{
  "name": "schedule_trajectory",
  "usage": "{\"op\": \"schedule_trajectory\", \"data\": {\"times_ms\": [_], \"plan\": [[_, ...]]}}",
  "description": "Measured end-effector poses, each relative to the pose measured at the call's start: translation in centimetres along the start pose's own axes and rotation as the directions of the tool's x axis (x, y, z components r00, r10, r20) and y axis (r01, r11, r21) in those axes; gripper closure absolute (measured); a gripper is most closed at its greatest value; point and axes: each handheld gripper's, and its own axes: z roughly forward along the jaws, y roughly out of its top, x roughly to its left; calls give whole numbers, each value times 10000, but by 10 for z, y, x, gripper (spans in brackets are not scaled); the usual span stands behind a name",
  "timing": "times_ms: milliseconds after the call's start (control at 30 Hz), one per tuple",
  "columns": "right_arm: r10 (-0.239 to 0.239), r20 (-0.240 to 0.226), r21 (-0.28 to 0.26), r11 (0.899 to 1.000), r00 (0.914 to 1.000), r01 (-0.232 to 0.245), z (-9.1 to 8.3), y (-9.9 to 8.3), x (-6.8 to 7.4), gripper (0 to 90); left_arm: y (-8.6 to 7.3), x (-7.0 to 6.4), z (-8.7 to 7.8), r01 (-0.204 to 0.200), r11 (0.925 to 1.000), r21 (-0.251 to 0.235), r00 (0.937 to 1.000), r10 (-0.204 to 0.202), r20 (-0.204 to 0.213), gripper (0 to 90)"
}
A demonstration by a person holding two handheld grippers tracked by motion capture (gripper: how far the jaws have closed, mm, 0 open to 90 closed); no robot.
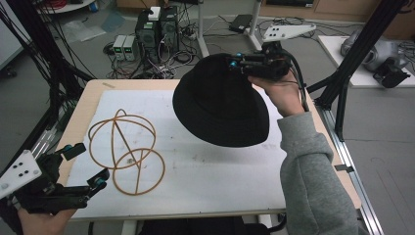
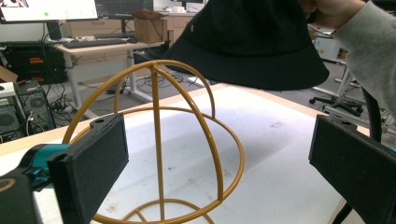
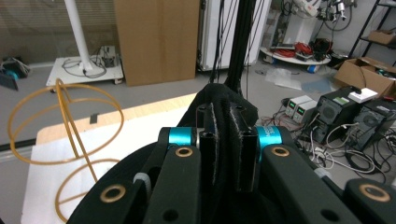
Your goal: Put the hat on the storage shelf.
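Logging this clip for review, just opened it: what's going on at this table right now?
A person holds a gripper in each hand. The right gripper is shut on the crown of a black fabric bucket hat, holding it in the air above the white mat. A gold wire dome-shaped hat stand sits on the mat at the left, with nothing on it. The left gripper is open beside the stand, its fingers apart and touching nothing.

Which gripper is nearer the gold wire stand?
Left. The left gripper sits open just beside the wire stand; the right gripper holds the black hat up and away.
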Motion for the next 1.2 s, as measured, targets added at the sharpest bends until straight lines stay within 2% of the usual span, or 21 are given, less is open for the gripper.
{"op": "schedule_trajectory", "data": {"times_ms": [333, 633, 867, 1200], "plan": [[34, 62, -319, 9995, 10000, -32, -13, 14, 1, 845, 1, -3, 2, -42, 10000, -13, 9999, 43, 110, 50], [-282, 94, -494, 9984, 9996, 286, -29, 34, 8, 845, 0, -1, 2, -28, 10000, -2, 10000, 28, 55, 50], [-489, 42, -390, 9980, 9988, 490, -28, 38, 15, 845, 2, -2, -2, -70, 9999, -91, 10000, 69, -16, 50], [-611, -252, -538, 9968, 9978, 597, -22, 43, 23, 845, 3, -2, -5, -127, 9999, -88, 9999, 126, -85, 50]]}}
